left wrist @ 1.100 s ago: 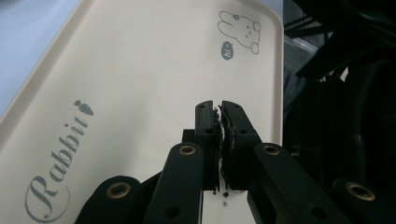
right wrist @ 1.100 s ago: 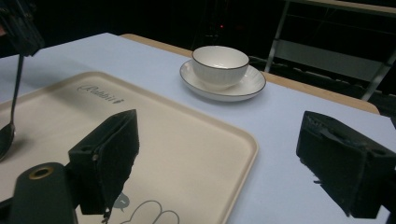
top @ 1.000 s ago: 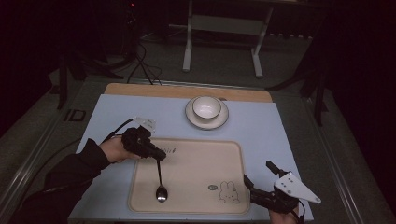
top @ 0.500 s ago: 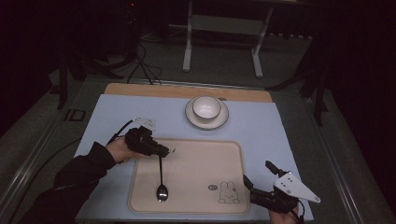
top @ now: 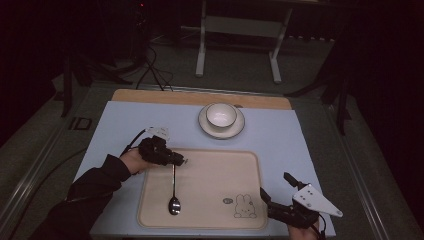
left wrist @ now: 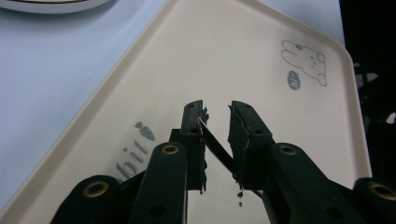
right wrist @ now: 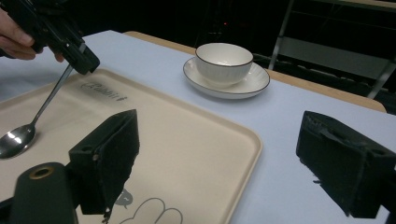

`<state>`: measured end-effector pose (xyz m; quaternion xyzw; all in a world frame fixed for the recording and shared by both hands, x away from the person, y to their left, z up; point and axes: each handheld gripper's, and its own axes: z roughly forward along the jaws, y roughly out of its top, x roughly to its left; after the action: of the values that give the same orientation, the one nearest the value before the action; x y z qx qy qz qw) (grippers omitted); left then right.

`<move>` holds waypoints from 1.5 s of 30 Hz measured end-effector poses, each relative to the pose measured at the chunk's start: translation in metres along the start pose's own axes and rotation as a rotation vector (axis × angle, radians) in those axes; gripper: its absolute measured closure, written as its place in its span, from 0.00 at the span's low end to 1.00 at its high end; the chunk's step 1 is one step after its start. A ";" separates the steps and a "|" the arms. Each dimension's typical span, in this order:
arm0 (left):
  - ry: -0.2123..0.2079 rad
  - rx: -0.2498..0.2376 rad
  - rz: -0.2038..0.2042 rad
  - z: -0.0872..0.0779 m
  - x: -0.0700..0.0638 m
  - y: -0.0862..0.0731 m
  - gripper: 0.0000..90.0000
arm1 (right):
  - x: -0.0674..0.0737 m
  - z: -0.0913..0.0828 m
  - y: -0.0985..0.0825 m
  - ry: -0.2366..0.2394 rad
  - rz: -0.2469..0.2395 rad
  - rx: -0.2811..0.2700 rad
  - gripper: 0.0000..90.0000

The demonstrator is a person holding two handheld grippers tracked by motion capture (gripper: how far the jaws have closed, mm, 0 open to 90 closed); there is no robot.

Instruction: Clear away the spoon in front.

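The right gripper (top: 274,202), nearest the person, holds its jaws wide apart and empty at the tray's (top: 250,160) near right corner. On the tray, the spoon (top: 174,204) bowl now rests down. The left gripper (top: 181,161) has lowered; its jaws, just opening, loosely flank the handle, suggesting release. Tray print: "Rabbit" (right wrist: 100,91).

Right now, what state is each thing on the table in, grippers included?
Spoon: bowl end down on the tray, handle raised between the left gripper's jaws.
Left gripper: jaws just opening, handle leaning on one pad.
Right gripper: open, empty.
Tray: flat on the table.
Bowl: upright on its saucer, empty.
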<state>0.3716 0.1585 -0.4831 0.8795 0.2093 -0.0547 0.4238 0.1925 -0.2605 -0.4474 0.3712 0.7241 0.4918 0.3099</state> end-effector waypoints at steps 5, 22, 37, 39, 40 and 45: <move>0.015 -0.020 -0.016 0.005 0.006 -0.003 0.83 | 0.000 0.000 0.000 0.000 0.000 -0.001 0.15; 0.090 -0.012 -0.078 0.024 0.023 -0.015 0.75 | 0.000 0.002 -0.001 0.009 0.000 0.009 0.15; 0.172 0.080 -0.052 0.041 0.021 -0.015 0.68 | 0.000 0.002 -0.001 0.017 0.004 0.014 0.15; 0.187 0.099 -0.043 0.044 0.020 -0.014 0.68 | 0.000 0.002 -0.001 0.017 0.003 0.014 0.15; 0.189 0.098 -0.046 0.044 0.020 -0.013 0.67 | 0.000 0.002 -0.001 0.017 0.003 0.014 0.15; 0.229 0.103 -0.052 0.045 0.020 -0.011 0.61 | 0.000 0.002 -0.001 0.018 0.003 0.015 0.15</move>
<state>0.3888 0.1362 -0.5256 0.8949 0.2760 0.0246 0.3499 0.1940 -0.2595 -0.4488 0.3701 0.7299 0.4902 0.2999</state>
